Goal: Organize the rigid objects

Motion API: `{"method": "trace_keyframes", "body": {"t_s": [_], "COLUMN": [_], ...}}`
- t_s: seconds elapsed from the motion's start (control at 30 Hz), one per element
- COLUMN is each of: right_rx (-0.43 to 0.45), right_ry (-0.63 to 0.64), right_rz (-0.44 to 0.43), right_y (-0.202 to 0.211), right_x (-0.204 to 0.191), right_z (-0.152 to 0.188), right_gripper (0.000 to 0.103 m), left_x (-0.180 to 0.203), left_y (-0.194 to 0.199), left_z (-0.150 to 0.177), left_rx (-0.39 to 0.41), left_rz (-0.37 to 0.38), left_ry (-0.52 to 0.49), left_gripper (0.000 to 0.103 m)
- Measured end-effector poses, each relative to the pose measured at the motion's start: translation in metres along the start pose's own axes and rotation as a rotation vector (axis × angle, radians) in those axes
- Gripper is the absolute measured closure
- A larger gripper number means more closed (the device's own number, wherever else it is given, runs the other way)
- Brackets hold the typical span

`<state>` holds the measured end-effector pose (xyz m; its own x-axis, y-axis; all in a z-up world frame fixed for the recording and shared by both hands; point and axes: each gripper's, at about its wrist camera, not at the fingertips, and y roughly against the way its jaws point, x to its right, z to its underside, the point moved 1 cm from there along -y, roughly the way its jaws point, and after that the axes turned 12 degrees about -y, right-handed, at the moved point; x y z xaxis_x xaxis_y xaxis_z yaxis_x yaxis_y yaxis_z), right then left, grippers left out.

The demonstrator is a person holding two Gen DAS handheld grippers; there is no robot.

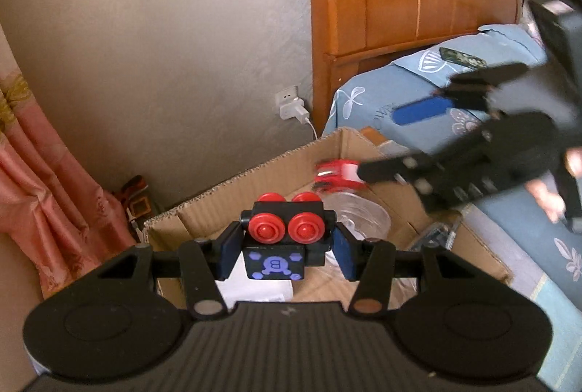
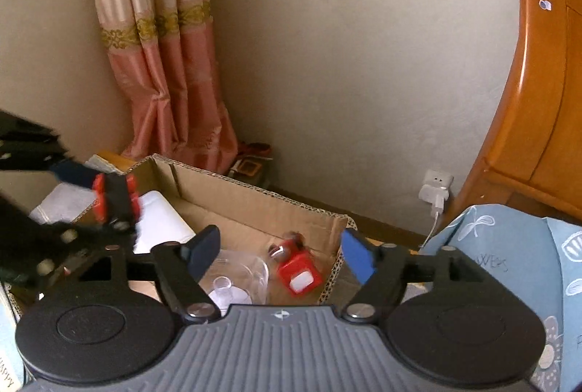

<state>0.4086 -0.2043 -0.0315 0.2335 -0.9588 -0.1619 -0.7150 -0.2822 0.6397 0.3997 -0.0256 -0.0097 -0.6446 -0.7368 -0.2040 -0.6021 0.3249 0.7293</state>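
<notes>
Now your left gripper is clamped on the black toy block with red buttons, hanging over the cardboard box, while your right gripper stands wide with nothing between its pads. The red toy sits blurred inside the box at about six o'clock from the far wall, beside a clear plastic piece. Careful: let go too near the four o'clock rim and the block could bounce off onto the bed.
</notes>
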Motion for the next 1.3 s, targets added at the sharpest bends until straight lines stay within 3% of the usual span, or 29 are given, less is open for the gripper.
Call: {"method": "trace_keyframes", "body": {"t_s": [0.2,0.23,0.27,0.33,0.6,0.67,0.93,1.13,1.3], "right_rx": [-0.002,0.002,0.002,0.004,0.022,0.029,0.028,-0.005,-0.075], "right_ry": [-0.005,-0.010,-0.015,-0.024,-0.054,-0.046,-0.040,-0.136,-0.233], "right_rz": [-0.016,-0.012,-0.012,-0.018,-0.025,-0.018,0.076,0.147,0.220], "right_y": [0.009,0.012,0.014,0.021,0.064,0.079,0.141,0.167,0.172], "right_x": [0.004,0.005,0.005,0.005,-0.007,-0.014,-0.043,-0.062,-0.076], "right_z": [0.016,0.018,0.019,0.022,0.028,0.032,0.053,0.097,0.147], "right_gripper": [0.011,0.009,0.007,0.004,0.000,0.000,0.000,0.000,0.000], "left_x": [-0.008,-0.009,-0.010,-0.011,-0.007,-0.004,0.032,0.082,0.127], "left_y": [-0.018,-0.021,-0.023,-0.019,0.025,0.039,0.110,0.146,0.151], "left_z": [-0.010,-0.012,-0.013,-0.011,0.004,0.007,0.040,0.085,0.122], "left_rx": [-0.004,0.001,-0.001,0.014,0.060,0.073,0.100,0.090,-0.005], "left_rz": [-0.021,-0.032,-0.035,-0.062,-0.122,-0.128,-0.294,-0.370,-0.434], "left_ry": [0.019,0.027,0.037,0.066,0.089,0.106,0.105,0.142,0.178], "left_gripper": [0.049,0.041,0.022,0.008,0.008,0.004,0.001,0.001,0.001]}}
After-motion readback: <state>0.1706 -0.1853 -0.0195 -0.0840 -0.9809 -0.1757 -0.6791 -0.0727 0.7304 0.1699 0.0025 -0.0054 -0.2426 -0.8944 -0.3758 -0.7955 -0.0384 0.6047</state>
